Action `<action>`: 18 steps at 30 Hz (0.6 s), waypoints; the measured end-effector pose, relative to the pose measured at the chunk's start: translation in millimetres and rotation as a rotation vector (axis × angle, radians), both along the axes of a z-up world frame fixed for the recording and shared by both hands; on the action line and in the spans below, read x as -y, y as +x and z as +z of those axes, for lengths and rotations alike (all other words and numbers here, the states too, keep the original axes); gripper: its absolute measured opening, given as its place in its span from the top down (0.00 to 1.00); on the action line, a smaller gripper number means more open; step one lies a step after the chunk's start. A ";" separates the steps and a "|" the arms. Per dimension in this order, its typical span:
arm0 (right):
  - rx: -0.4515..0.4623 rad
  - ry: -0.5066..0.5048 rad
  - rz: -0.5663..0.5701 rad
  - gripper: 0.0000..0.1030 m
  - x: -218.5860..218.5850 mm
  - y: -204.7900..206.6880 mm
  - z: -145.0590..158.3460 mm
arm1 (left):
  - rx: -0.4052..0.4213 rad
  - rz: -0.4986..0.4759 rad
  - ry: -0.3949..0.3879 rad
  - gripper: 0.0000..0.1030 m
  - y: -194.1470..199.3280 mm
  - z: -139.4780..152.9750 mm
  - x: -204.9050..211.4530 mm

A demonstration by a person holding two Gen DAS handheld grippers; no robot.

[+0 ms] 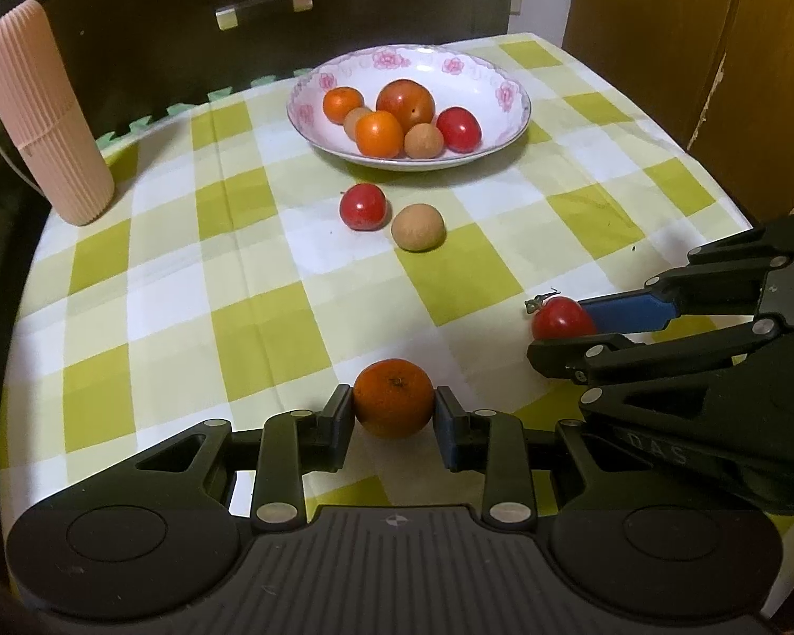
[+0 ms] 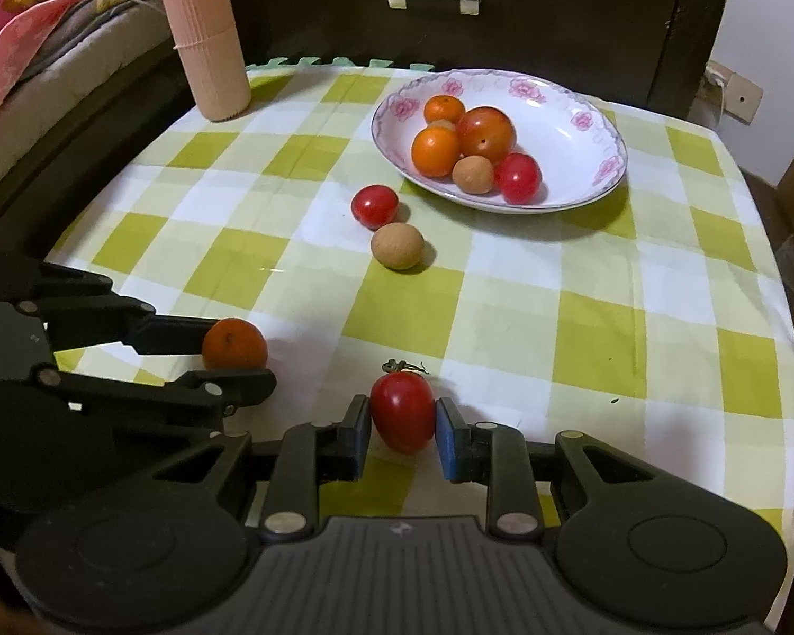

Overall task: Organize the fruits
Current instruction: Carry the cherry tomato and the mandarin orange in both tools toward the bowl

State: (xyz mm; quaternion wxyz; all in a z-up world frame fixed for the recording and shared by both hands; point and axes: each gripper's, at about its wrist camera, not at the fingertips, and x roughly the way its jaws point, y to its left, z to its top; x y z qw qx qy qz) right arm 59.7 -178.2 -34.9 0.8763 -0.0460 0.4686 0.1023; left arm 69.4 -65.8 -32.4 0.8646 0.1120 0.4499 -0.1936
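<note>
A small orange [image 1: 393, 398] sits between the pads of my left gripper [image 1: 394, 394], which is shut on it close to the checked tablecloth [image 1: 185, 275]. My right gripper [image 2: 403, 405] is shut on a red stemmed tomato [image 2: 402, 411], also low over the cloth. In the left wrist view the right gripper [image 1: 561, 330] reaches in from the right with that tomato [image 1: 562, 317]; in the right wrist view the left gripper [image 2: 238, 352] comes in from the left with the orange [image 2: 234, 350]. Further back, a flowered white bowl [image 1: 513, 100] [image 2: 603, 159] holds several fruits. A loose red tomato [image 1: 363, 206] [image 2: 374, 205] and a tan round fruit [image 1: 417, 227] [image 2: 397, 245] lie in front of it.
A tall pink ribbed cylinder [image 1: 42, 116] [image 2: 206, 32] stands at the table's back left corner. A dark cabinet with a metal drawer handle [image 1: 263, 8] [image 2: 434, 0] is behind the table. A wooden door [image 1: 688, 26] is at the right, bedding [image 2: 26, 26] at the left.
</note>
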 end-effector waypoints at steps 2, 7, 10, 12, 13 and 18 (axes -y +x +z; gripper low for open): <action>0.001 0.001 -0.003 0.75 0.3 1.4 0.5 | 0.001 0.001 -0.001 0.62 0.4 0.5 -0.1; 0.011 0.006 -0.012 0.75 1.5 4.3 3.1 | 0.011 0.007 -0.005 0.62 3.0 3.9 0.3; 0.021 0.010 -0.021 0.75 2.5 6.1 5.4 | 0.022 0.011 -0.007 0.62 5.0 7.0 0.9; 0.028 0.013 -0.027 0.75 3.1 7.2 7.0 | 0.032 0.011 -0.006 0.62 5.9 9.0 1.5; 0.031 0.015 -0.030 0.75 3.5 7.6 7.9 | 0.035 0.012 -0.006 0.62 6.5 9.9 1.9; 0.044 0.019 -0.038 0.75 4.2 9.8 11.0 | 0.051 0.015 -0.003 0.63 8.6 13.2 3.0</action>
